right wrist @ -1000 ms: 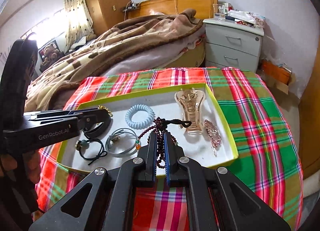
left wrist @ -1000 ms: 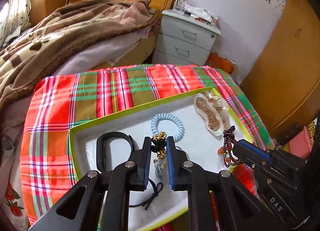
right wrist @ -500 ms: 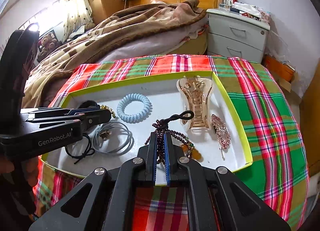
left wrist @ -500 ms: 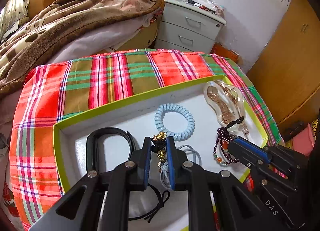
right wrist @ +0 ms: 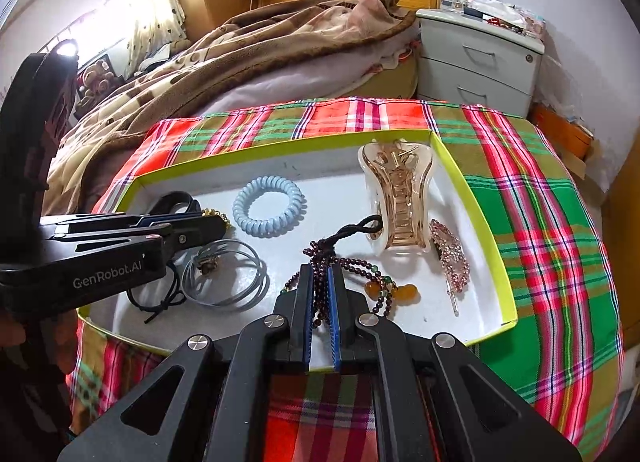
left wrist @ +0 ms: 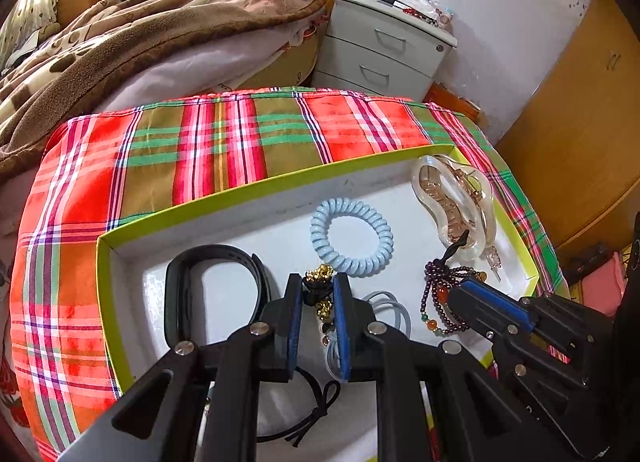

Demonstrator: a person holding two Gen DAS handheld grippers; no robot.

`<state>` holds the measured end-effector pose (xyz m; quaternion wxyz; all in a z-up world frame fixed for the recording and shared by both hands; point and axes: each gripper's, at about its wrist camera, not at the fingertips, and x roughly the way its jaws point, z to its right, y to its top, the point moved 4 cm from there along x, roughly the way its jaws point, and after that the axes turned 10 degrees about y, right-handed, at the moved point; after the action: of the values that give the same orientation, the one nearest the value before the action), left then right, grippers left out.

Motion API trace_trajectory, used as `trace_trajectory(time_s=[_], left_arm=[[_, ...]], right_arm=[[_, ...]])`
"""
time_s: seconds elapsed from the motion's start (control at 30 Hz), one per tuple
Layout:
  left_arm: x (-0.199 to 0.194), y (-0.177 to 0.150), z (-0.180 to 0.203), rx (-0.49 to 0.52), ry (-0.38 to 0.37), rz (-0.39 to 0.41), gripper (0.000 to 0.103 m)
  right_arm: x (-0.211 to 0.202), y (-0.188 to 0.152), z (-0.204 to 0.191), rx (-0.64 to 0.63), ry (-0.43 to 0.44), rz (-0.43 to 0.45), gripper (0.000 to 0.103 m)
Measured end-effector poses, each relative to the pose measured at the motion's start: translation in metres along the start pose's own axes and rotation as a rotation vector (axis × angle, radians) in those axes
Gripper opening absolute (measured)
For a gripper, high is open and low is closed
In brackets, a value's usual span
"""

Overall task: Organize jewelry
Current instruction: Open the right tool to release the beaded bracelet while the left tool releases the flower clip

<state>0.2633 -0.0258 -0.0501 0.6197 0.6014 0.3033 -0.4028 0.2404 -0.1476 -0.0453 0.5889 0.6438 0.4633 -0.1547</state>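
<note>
A white tray with a lime-green rim sits on a plaid cloth. My left gripper is shut on a black cord bracelet with gold beads, low over the tray's left part. My right gripper is shut on a dark purple bead bracelet; its amber beads rest on the tray floor. The right gripper also shows in the left wrist view, the left gripper in the right wrist view.
In the tray lie a light blue spiral hair tie, a clear amber claw clip, a rhinestone hair pin, grey bangles, a black band and a black cord. A bed and a nightstand stand behind.
Both grippers moved forward and down over the tray with their bracelets still held. The purple bracelet's lower beads now lie on the tray floor.
</note>
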Motion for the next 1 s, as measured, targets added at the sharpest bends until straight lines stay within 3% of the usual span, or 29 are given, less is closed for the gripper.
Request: trace_trajectory(time_s=[0.17, 0.57, 1.0], left_arm=[[-0.001, 0.000, -0.001, -0.005, 0.005, 0.002, 0.024], [-0.018, -0.003, -0.001, -0.001, 0.011, 0.029, 0.031], [-0.075, -0.027, 0.001, -0.001, 0.001, 0.126, 0.034]], right_arm=[[-0.001, 0.000, -0.001, -0.001, 0.006, 0.005, 0.008], [-0.014, -0.002, -0.003, 0.003, 0.002, 0.036, 0.013], [-0.079, -0.016, 0.004, 0.049, 0.042, 0.159, 0.022]])
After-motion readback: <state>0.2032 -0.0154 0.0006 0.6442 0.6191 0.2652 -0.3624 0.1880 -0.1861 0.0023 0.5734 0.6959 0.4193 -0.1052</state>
